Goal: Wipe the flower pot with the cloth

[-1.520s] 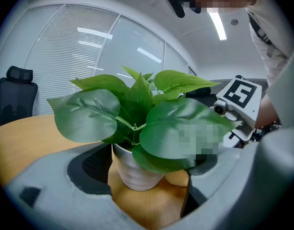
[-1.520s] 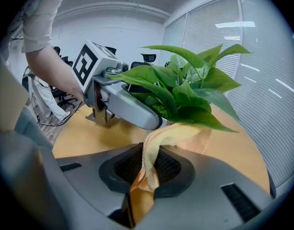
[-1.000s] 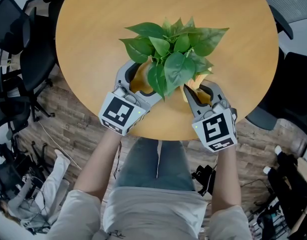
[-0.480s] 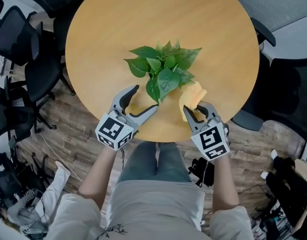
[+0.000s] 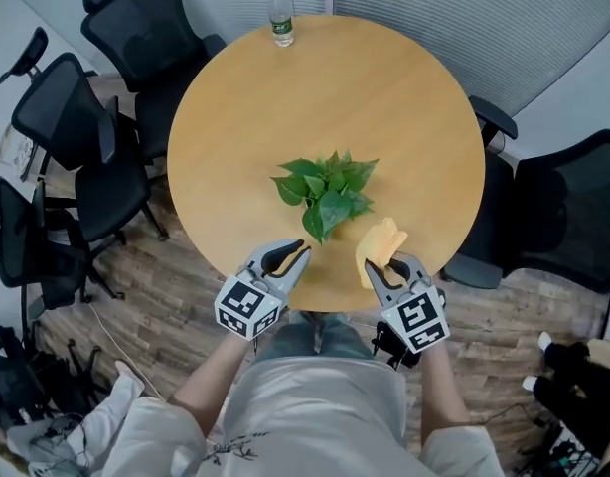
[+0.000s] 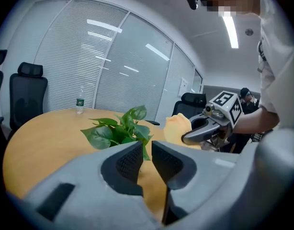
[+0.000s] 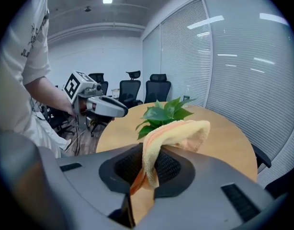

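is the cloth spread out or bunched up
Bunched up: the cloth is pinched in the right gripper and droops over its jaws in a folded lump, not laid flat.

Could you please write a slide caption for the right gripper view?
Right gripper clamped on a folded yellow cloth, aimed at the leafy plant on the round wooden table.

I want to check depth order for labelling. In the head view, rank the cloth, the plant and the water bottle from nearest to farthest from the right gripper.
1. cloth: pinched in the jaws of the right gripper, sticking out ahead of them.
2. plant: mid-table, ahead and to the left.
3. water bottle: standing at the far edge of the table.
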Demonstrator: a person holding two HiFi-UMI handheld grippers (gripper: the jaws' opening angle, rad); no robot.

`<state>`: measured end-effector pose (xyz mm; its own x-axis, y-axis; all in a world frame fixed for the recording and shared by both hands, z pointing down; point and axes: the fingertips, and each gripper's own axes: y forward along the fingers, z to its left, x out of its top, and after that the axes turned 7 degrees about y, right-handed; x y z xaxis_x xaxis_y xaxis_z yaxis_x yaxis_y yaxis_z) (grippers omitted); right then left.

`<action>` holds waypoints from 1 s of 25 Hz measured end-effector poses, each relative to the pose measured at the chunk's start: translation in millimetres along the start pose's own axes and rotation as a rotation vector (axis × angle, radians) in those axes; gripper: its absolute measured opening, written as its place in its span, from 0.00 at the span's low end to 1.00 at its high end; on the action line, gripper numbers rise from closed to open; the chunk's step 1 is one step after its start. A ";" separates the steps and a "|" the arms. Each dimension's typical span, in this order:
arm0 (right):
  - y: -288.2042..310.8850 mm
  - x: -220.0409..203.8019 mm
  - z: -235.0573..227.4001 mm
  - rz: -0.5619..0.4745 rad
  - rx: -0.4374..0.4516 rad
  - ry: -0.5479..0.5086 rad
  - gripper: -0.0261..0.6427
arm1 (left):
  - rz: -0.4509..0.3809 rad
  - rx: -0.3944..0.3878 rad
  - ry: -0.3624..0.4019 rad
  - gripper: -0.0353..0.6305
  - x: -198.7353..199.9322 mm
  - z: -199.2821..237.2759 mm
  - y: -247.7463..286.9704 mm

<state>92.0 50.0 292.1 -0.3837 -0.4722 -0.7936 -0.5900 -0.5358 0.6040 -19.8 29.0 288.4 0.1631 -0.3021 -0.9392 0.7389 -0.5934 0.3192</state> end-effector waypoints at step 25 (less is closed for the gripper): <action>-19.9 85.0 15.9 -0.205 0.024 0.209 0.12 | -0.041 0.072 0.091 0.07 80.6 -2.4 -7.5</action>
<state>59.8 31.6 211.4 -0.1015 -0.4915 -0.8649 -0.6576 -0.6193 0.4291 -10.6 10.9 210.0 0.1947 -0.2092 -0.9583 0.6981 -0.6567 0.2852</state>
